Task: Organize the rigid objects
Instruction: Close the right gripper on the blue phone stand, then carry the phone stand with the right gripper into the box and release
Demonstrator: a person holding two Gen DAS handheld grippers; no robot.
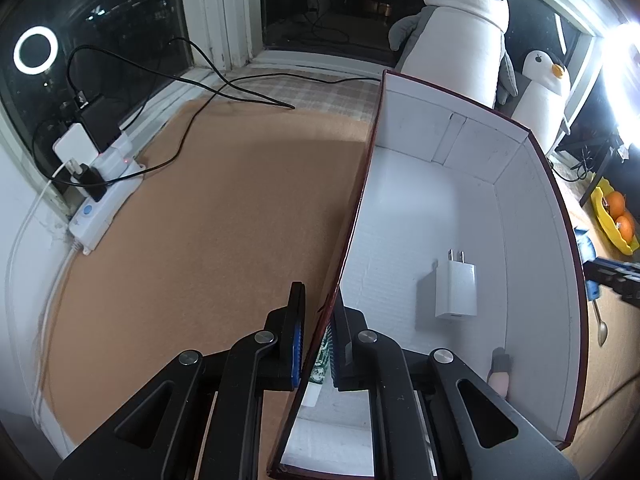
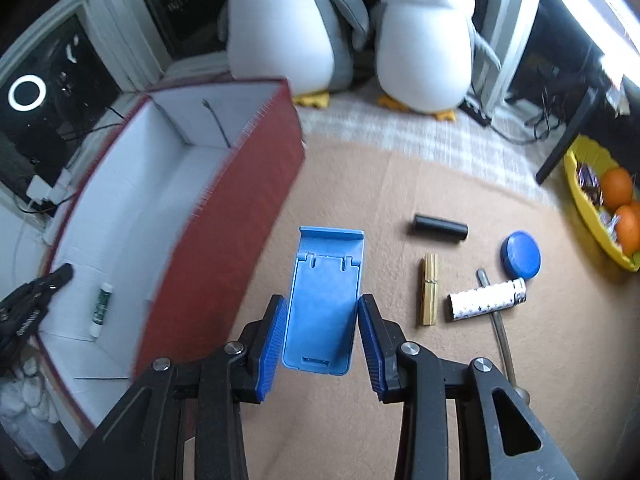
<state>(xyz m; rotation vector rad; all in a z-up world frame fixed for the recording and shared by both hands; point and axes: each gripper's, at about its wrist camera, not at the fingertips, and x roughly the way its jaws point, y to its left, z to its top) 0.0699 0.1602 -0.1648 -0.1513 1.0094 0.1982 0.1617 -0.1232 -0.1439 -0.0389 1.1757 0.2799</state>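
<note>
The left tool (image 1: pixel 318 320) is shut tight on the near side wall of the big box (image 1: pixel 536 216), which is dark red outside and white inside. One finger (image 1: pixel 296 320) is outside the wall and the other is inside. The box sits on the bench (image 1: pixel 208 216), which has a soft tan cloth over it. Inside the box, a small white plug charger (image 1: pixel 456 290) lies flat on the white floor, near the right wall. A small white tube with a green label (image 2: pixel 102 306) lies in there too, close to the near end.

The right tool (image 2: pixel 322 338) holds a flat blue plastic phone stand (image 2: pixel 324 300) by its two long sides, with the blue pads (image 2: pixel 272 344) pressed against it. The stand is up off the cloth, just to the right of the box and outside it.

More small things lie on the cloth to the right: a short black tube (image 2: pixel 440 229), a wooden clothes peg (image 2: pixel 430 290), a round blue lid (image 2: pixel 520 255), a white lighter with black spots (image 2: pixel 486 300), and a metal spoon (image 2: pixel 502 332) partly under the lighter.

At the far edge of the bench stand two soft toy penguins (image 2: pixel 424 44). A yellow bowl with oranges (image 2: pixel 600 208) is near the right edge. A white power strip (image 1: pixel 106 188) with plugs in it lies along the left edge.
</note>
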